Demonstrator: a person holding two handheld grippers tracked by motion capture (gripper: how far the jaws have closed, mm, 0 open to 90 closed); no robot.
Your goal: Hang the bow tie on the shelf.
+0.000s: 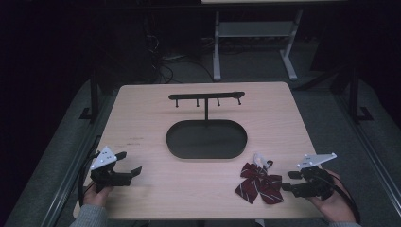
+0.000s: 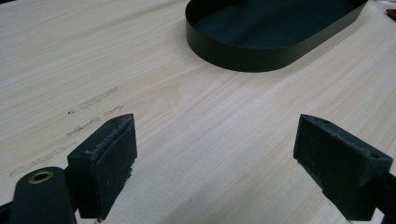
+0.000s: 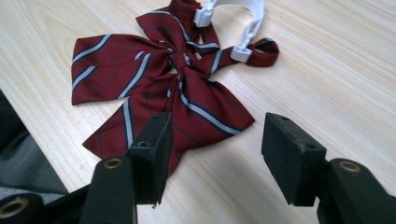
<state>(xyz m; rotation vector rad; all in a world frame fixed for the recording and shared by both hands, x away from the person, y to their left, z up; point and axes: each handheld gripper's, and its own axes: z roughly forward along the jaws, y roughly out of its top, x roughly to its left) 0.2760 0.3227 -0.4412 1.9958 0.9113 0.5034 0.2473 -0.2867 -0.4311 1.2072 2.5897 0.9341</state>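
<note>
Right now the striped burgundy bow tie (image 3: pixel 173 88) lies flat on the bench (image 1: pixel 142 123), just off the near right end of the black oval tray (image 1: pixel 206 139), with its white clip strap (image 3: pixel 233 23) on the tray side. The right tongs (image 3: pixel 217 154) hang released right at the bow's near tail, one jaw over the cloth, the other over bare wood. The left tongs (image 2: pixel 215 163) sit released too, well off the tray's near left end, over bare bench.

Risk one, by my read: pinching only that thin tail, so the bow droops and slips free when lifted. Risk two: jaws scraping the wood and pushing the cloth instead of catching it. And the pegged hanger bar (image 1: pixel 206 97) behind the tray looks fiddly; a twisted strap could miss its peg.
</note>
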